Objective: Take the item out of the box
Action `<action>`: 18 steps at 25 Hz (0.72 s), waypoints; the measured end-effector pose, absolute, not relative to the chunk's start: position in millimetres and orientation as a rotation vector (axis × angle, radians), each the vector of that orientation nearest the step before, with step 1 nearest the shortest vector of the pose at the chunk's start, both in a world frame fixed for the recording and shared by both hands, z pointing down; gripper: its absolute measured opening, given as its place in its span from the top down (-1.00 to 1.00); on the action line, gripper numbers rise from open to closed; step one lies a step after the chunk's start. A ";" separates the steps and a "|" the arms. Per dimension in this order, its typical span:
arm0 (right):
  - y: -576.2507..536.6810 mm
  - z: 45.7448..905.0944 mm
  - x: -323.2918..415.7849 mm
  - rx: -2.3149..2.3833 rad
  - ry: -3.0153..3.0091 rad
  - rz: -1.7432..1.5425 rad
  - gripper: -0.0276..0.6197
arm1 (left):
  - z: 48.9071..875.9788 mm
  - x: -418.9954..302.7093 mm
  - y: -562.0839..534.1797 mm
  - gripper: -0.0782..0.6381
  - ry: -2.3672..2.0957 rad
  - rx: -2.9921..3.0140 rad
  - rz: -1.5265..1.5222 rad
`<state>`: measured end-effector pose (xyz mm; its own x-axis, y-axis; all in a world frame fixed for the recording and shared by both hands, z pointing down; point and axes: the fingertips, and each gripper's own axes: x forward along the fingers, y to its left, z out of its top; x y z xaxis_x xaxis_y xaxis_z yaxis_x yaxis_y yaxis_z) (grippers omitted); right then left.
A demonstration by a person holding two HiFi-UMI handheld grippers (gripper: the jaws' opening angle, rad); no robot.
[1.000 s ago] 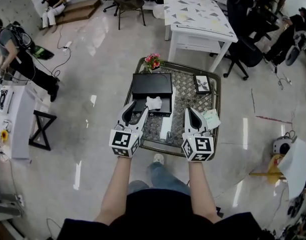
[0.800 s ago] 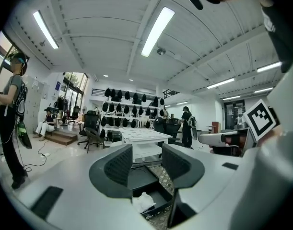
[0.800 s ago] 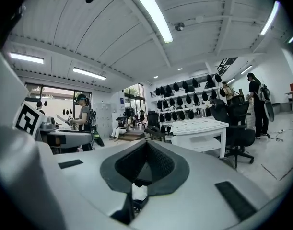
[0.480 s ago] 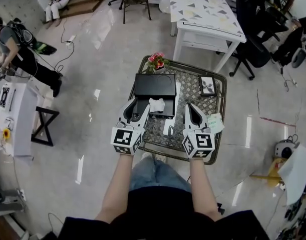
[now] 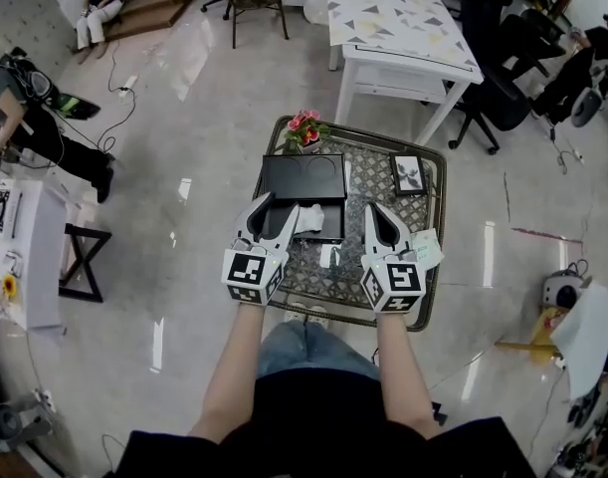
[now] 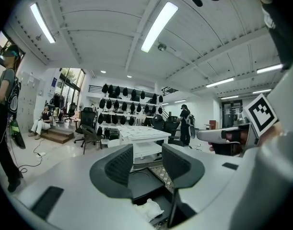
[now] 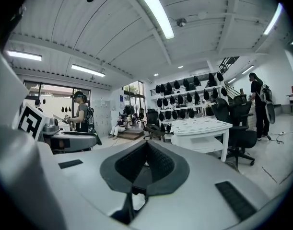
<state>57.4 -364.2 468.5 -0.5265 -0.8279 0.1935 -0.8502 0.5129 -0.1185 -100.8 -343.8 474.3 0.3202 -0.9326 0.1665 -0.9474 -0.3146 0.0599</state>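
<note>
A black box [image 5: 328, 229] lies open on the low patterned table [image 5: 383, 192], its lid [image 5: 304, 175] folded back toward the far side. A crumpled white item [image 5: 309, 218] rests inside the box. My left gripper [image 5: 270, 213] is open and hovers over the box's near left corner, just left of the item. In the left gripper view the jaws of that gripper [image 6: 147, 161] stand apart, with the white item [image 6: 147, 209] low between them. My right gripper [image 5: 375, 213] is shut and empty, right of the box. In the right gripper view its pads [image 7: 146, 163] meet.
A pot of pink flowers [image 5: 302, 128] stands at the table's far left corner. A framed picture [image 5: 404, 174] lies at the far right and a pale card [image 5: 424, 248] at the near right. Beyond are a white table [image 5: 393, 18], office chairs [image 5: 493, 98] and people at left.
The head camera has shifted a little. Both grippers stay over the table's near side, the left edging slightly toward the box. Nothing was grasped.
</note>
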 end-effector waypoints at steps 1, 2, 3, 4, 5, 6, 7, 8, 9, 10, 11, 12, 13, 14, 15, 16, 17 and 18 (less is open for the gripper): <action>-366.6 468.8 55.8 1.466 -2.632 0.305 0.91 | 475.3 -101.1 -346.7 0.25 -1.739 2.429 0.157; -369.1 469.5 54.1 1.463 -2.629 0.309 0.91 | 476.7 -101.1 -349.6 0.25 -1.732 2.429 0.165; -371.9 470.8 52.4 1.460 -2.625 0.313 0.91 | 478.5 -100.9 -352.6 0.25 -1.724 2.429 0.174; -375.0 473.0 50.5 1.456 -2.621 0.319 0.91 | 481.1 -100.5 -355.9 0.25 -1.716 2.428 0.184; -378.4 476.0 48.5 1.449 -2.616 0.323 0.91 | 484.8 -99.8 -359.6 0.25 -1.706 2.427 0.196; -382.1 480.0 46.1 1.440 -2.612 0.326 0.91 | 489.9 -98.9 -363.6 0.25 -1.694 2.425 0.209; -385.8 484.7 43.5 1.429 -2.606 0.329 0.91 | 496.3 -98.0 -367.7 0.25 -1.680 2.421 0.224; -389.3 489.9 40.9 1.417 -2.599 0.332 0.91 | 503.7 -96.9 -371.7 0.25 -1.665 2.415 0.241; -392.3 495.3 38.6 1.404 -2.591 0.337 0.91 | 512.0 -95.8 -375.2 0.25 -1.648 2.407 0.261; -394.8 500.9 36.5 1.391 -2.581 0.345 0.91 | 521.1 -94.8 -378.0 0.25 -1.630 2.395 0.283; -396.8 506.7 34.8 1.379 -2.569 0.355 0.91 | 530.9 -93.8 -380.3 0.25 -1.609 2.381 0.309; -398.9 512.9 33.3 1.368 -2.558 0.366 0.91 | 541.2 -92.8 -382.6 0.25 -1.588 2.368 0.336; -401.5 519.4 32.1 1.359 -2.548 0.377 0.91 | 551.6 -91.7 -385.3 0.25 -1.566 2.356 0.367; -404.7 526.4 31.3 1.352 -2.538 0.387 0.91 | 562.4 -90.4 -388.4 0.25 -1.544 2.348 0.403; -407.9 533.8 30.9 1.346 -2.527 0.399 0.91 | 573.9 -88.7 -391.4 0.25 -1.519 2.342 0.447; -410.6 541.6 30.8 1.339 -2.515 0.412 0.91 | 586.1 -86.4 -393.5 0.25 -1.488 2.338 0.499; -412.4 549.6 30.7 1.329 -2.502 0.426 0.91 | 598.9 -83.6 -394.3 0.25 -1.450 2.332 0.557; -413.5 557.8 30.2 1.314 -2.489 0.438 0.91 | 611.9 -80.8 -394.4 0.25 -1.408 2.325 0.613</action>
<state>30.2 -413.5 557.8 -0.5408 -0.7444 0.3917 -0.8334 0.5373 -0.1295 -80.8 -394.4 611.9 0.4112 -0.7405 0.5316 -0.8935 -0.4428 0.0745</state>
